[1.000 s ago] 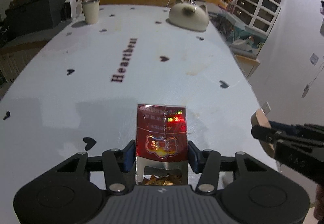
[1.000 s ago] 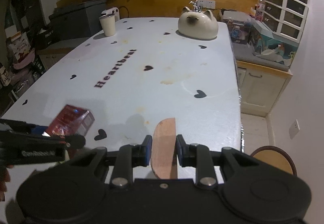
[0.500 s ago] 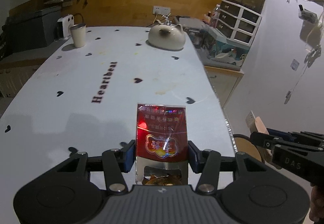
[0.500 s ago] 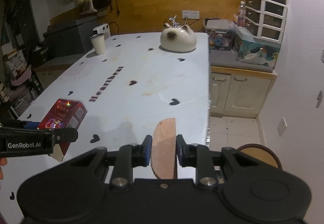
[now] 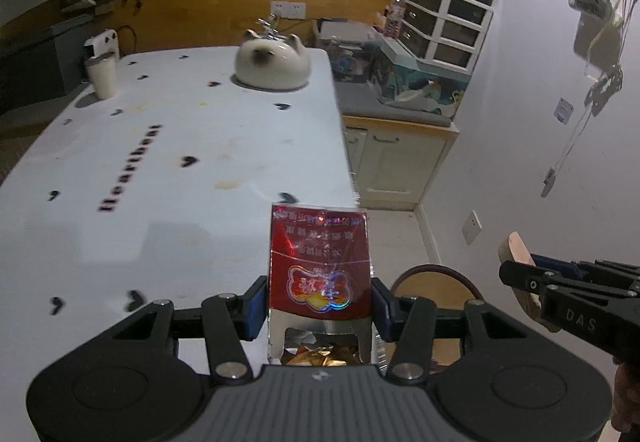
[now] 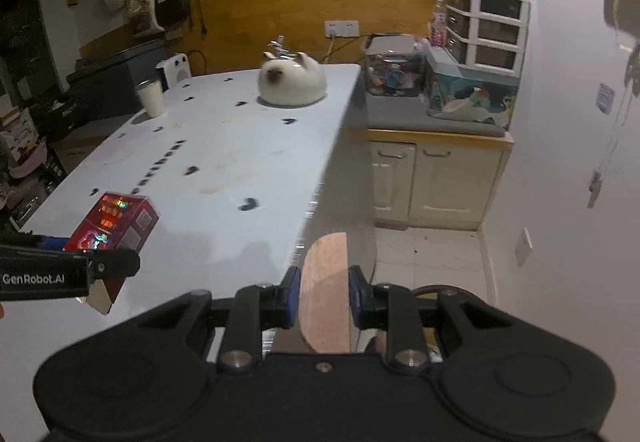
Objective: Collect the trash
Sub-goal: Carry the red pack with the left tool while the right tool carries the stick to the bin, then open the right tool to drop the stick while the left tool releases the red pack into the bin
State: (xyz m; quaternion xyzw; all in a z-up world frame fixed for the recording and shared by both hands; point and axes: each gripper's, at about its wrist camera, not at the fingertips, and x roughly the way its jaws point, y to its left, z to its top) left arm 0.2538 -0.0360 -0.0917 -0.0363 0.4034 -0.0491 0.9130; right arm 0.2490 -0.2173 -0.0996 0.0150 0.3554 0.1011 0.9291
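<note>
My left gripper (image 5: 319, 306) is shut on a red cigarette pack (image 5: 319, 262) with an open end showing gold foil, held above the right edge of the white table (image 5: 168, 178). The pack also shows in the right wrist view (image 6: 114, 224) with the left gripper (image 6: 100, 268). My right gripper (image 6: 323, 292) is shut on a flat pinkish-brown piece (image 6: 325, 282), held beyond the table's right edge above the floor. It shows at the right of the left wrist view (image 5: 516, 248). A round brown-rimmed bin (image 5: 438, 284) sits on the floor below both grippers, partly hidden.
A cat-shaped white teapot (image 5: 273, 62) and a white cup (image 5: 102, 76) stand at the table's far end. A low cabinet (image 6: 436, 178) with boxes and a drawer unit (image 6: 486, 30) stands at the right wall. Tiled floor (image 6: 432, 250) lies between table and wall.
Both grippers have moved right and back from over the table to its right edge, still holding their items. The floor bin has come into view below them.
</note>
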